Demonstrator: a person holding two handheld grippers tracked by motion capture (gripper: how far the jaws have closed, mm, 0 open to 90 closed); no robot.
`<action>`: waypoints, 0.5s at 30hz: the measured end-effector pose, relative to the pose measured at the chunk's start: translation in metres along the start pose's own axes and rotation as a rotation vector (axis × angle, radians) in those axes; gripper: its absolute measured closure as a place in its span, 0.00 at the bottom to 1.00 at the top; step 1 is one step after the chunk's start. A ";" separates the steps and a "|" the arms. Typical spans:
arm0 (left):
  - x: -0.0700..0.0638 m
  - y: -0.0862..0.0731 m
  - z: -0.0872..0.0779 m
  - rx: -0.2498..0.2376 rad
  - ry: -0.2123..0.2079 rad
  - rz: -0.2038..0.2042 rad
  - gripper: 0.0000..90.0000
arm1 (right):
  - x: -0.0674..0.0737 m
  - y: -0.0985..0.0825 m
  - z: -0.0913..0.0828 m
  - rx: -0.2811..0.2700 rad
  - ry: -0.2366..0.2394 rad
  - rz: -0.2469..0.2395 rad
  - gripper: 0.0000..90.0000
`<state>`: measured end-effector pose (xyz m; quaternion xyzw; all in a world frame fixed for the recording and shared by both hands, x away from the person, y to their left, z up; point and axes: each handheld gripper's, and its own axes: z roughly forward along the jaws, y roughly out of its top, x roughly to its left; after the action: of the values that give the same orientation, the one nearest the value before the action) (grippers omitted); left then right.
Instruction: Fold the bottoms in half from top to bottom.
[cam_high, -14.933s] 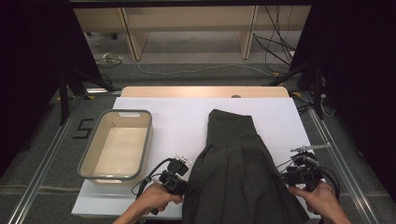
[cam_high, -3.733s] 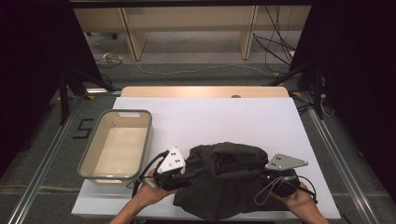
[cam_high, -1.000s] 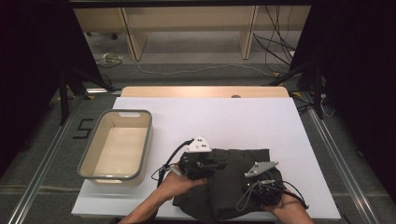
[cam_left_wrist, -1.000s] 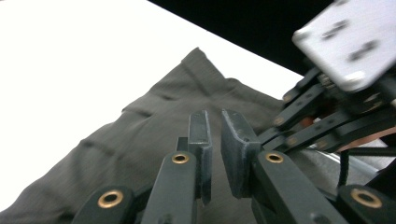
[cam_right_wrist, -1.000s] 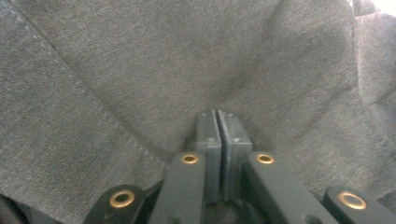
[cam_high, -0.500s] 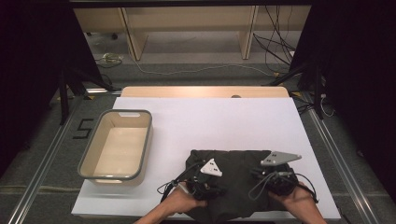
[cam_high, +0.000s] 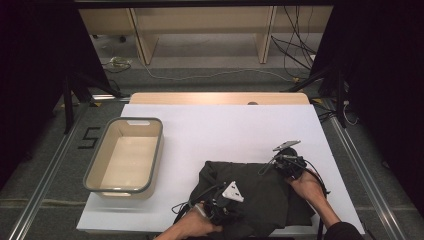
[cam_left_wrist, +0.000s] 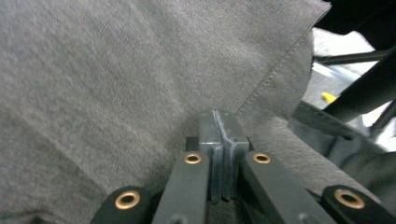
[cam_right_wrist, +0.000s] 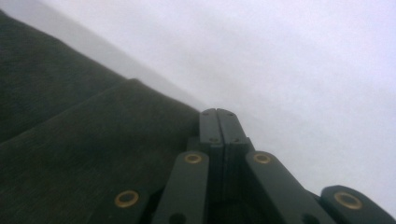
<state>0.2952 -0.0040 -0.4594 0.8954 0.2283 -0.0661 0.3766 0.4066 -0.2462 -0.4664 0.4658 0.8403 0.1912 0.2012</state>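
A dark grey-green garment (cam_high: 255, 182) lies folded into a compact block on the white table (cam_high: 225, 130), near its front edge. My left gripper (cam_high: 230, 206) rests on the garment's front left part, its grey plate facing up. In the left gripper view its jaws are shut, and the left gripper (cam_left_wrist: 219, 122) presses against the cloth (cam_left_wrist: 116, 79) below a stitched hem. My right gripper (cam_high: 278, 161) sits at the garment's far right corner. In the right gripper view the right gripper (cam_right_wrist: 217, 114) is shut, with the cloth edge (cam_right_wrist: 93, 140) to its left and bare table beyond.
A beige basin with a grey rim (cam_high: 159, 150) stands empty at the table's left side. A wooden strip (cam_high: 215, 98) borders the far edge. Cables (cam_high: 300, 55) trail over the floor behind. Metal rails run along both sides of the table.
The garment, once spread long, now lies in a small folded block. Over the last second my left gripper came down toward the front edge, and my right gripper swung out to the far right corner.
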 end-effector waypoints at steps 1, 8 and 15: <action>0.000 -0.001 -0.001 -0.002 -0.005 0.002 0.99 | 0.000 0.000 -0.001 -0.004 -0.003 -0.003 1.00; -0.008 -0.004 -0.007 0.007 -0.001 0.033 0.98 | 0.003 0.004 -0.042 -0.145 0.048 0.033 1.00; -0.015 -0.007 0.005 0.036 -0.006 0.066 0.97 | 0.042 0.003 -0.065 -0.187 0.185 -0.058 0.97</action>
<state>0.2795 -0.0084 -0.4627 0.9088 0.1965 -0.0605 0.3631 0.3546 -0.2171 -0.4163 0.4011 0.8468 0.3047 0.1709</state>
